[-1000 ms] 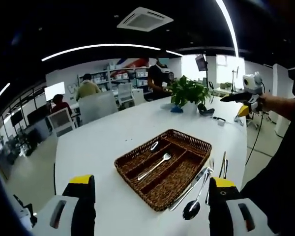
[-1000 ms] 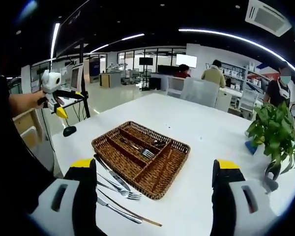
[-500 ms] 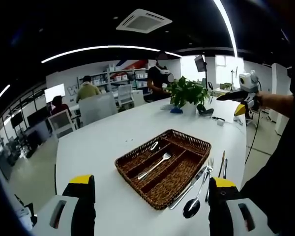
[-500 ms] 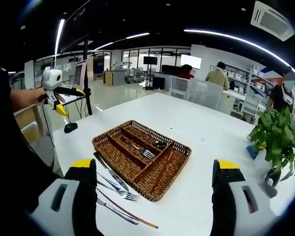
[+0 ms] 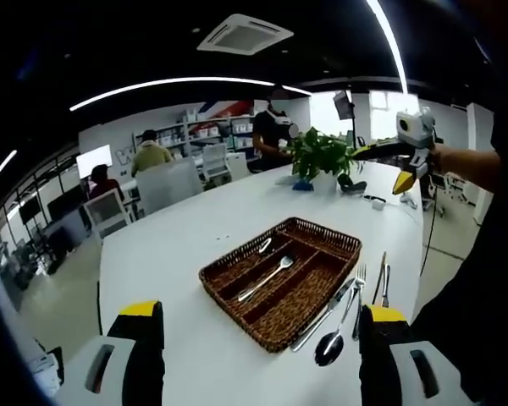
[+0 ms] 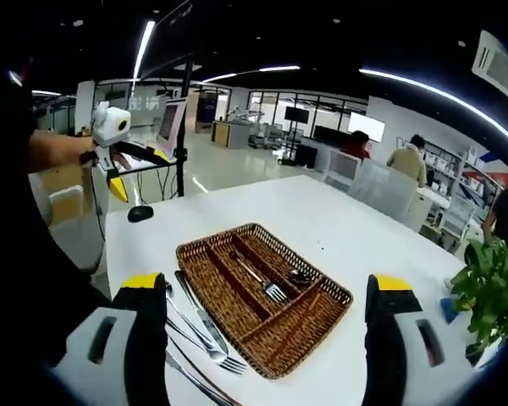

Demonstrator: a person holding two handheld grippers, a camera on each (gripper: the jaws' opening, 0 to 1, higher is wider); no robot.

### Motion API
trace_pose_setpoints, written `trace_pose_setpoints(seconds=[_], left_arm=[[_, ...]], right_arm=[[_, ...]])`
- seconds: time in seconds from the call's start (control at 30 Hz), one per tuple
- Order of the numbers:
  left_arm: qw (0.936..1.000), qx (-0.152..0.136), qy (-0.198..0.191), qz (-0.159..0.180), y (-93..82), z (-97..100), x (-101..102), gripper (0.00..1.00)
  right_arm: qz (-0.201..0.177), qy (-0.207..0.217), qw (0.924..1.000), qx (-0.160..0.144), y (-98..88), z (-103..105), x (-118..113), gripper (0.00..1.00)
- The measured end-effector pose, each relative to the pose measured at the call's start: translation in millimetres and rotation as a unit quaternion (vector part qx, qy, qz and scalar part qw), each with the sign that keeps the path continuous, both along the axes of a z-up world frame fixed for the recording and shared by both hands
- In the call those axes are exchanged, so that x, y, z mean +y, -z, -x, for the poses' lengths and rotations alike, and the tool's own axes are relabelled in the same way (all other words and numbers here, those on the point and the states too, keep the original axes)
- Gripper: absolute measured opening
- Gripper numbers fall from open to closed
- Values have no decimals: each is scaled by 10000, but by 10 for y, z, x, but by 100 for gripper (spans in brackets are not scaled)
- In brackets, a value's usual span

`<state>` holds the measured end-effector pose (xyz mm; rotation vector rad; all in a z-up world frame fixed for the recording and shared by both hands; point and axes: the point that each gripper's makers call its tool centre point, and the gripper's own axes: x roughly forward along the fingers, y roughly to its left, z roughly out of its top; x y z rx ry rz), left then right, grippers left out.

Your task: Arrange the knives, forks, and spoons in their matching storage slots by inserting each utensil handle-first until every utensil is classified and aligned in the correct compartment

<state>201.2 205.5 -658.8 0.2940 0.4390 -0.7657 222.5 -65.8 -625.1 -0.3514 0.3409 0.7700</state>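
Left gripper (image 5: pixel 258 359): jaws spread wide, nothing between them, held above the white table (image 5: pixel 169 245). Wicker tray (image 5: pixel 281 279) sits ahead of it at about 12 o'clock, well apart from the jaws. In the tray: a fork (image 5: pixel 265 277) lying along a middle slot, and a spoon (image 5: pixel 263 246) in the far slot. Loose utensils lie on the table just beside the tray's right edge, near the right jaw at about 1 o'clock: a table knife (image 5: pixel 326 313) touching the rim, a big spoon (image 5: pixel 334 338) with its bowl nearest the jaw, a second fork (image 5: pixel 358 292), and further thin pieces beyond that I cannot identify.

Right gripper (image 6: pixel 267 359): also released, jaws wide, holding nothing. Tray (image 6: pixel 322 317) at 12 o'clock from it, near but not touching. Fork (image 6: pixel 258 279) and a small spoon (image 6: pixel 300 276) are inside it. Loose knife (image 6: pixel 201 317) and loose fork (image 6: pixel 205 342) lie beside the tray's left edge, just by the left jaw at about 10 o'clock.

Potted plant (image 5: pixel 322 156) at the table's far end; people seated and standing in the background
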Motion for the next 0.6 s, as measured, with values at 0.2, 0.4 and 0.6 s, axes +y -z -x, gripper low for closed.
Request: trace_pose_setpoints(seconds=[0.2, 0.4, 0.6], left_arm=[[10000, 69, -43, 54, 15, 38, 28, 100], [10000, 10, -67, 46, -9, 75, 76, 100], [9999, 56, -62, -66, 17, 125, 116, 100]], right_arm=[[157, -428, 9989, 142, 146, 52, 253, 99], [65, -469, 9987, 190, 151, 56, 309, 99], [79, -687, 9971, 306, 248, 69, 466, 99]])
